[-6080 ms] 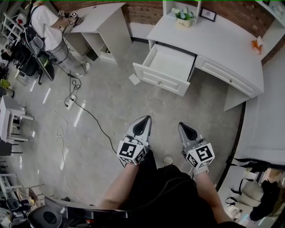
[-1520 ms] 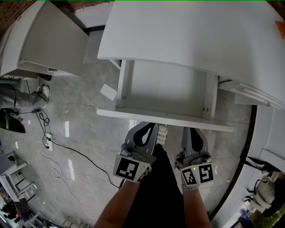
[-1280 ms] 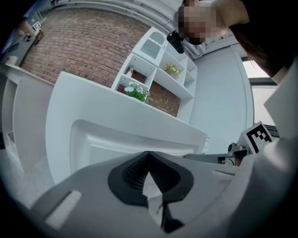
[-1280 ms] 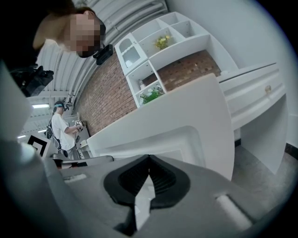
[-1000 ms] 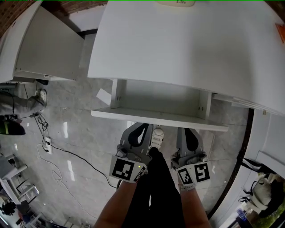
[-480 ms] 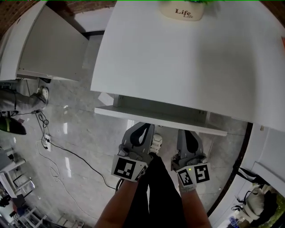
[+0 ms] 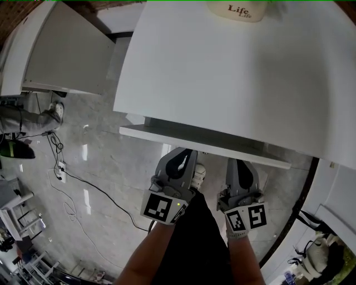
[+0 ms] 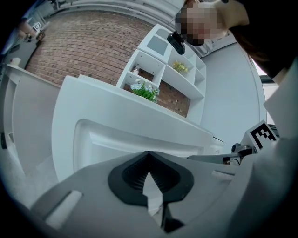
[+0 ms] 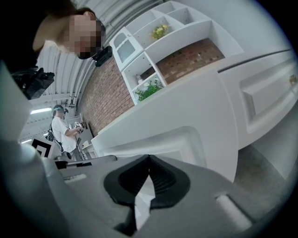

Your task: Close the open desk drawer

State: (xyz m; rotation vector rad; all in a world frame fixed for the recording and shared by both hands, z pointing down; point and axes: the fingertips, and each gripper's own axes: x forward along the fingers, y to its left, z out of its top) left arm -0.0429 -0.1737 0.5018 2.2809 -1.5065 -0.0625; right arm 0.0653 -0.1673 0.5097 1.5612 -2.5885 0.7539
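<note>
The white drawer front [image 7: 200, 143] shows only as a narrow strip under the edge of the white desk top [image 7: 233, 78]; none of the drawer's inside is visible. My left gripper [image 7: 185, 151] and right gripper [image 7: 237, 162] are both shut, empty, and point at that front side by side. In the left gripper view the shut gripper tip [image 8: 149, 152] sits right before the recessed panel of the drawer front [image 8: 107, 137]. The right gripper view shows its tip [image 9: 149, 157] just as close to the drawer front [image 9: 163, 139]. Contact with the panel cannot be told.
A pot marked "Life" [image 7: 240, 10] stands at the back of the desk. A second white desk [image 7: 61, 50] is at the left, and a cable [image 7: 83, 183] crosses the marble floor. My shoe [image 7: 198, 173] is between the grippers. Another drawer front [image 9: 265, 100] lies to the right.
The drawer has slid in under the desk top: its open inside showed a second ago and now only the front edge remains. Both shut grippers stayed at its front.
</note>
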